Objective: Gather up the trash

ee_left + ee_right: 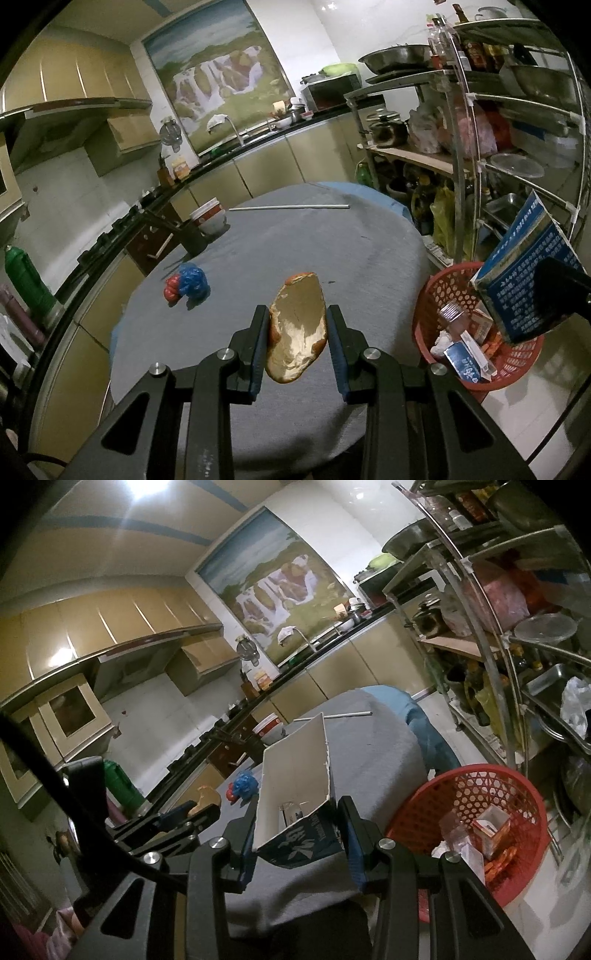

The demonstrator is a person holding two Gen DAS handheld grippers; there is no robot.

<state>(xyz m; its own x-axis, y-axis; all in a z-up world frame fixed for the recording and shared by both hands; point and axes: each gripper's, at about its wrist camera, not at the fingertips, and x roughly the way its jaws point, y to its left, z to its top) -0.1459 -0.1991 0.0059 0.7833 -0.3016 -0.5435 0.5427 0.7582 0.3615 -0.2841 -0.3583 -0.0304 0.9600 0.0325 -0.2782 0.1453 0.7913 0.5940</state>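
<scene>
Left gripper [297, 343] clamps peel [297, 328]; right gripper [300, 840] clamps carton [295, 786]. Carry phase; next, release over red basket [517, 775] at right.

An orange peel [297, 328], pale cream inside with an orange rim, sits between blue pads [258, 350] on a black gripper [298, 317]. A box [295, 794] shows white inside, dark blue with white lettering outside. The basket [517, 354] is red with a honeycomb mesh. A blue-and-red bag [188, 282] lies on the grey cloth [332, 251].
</scene>
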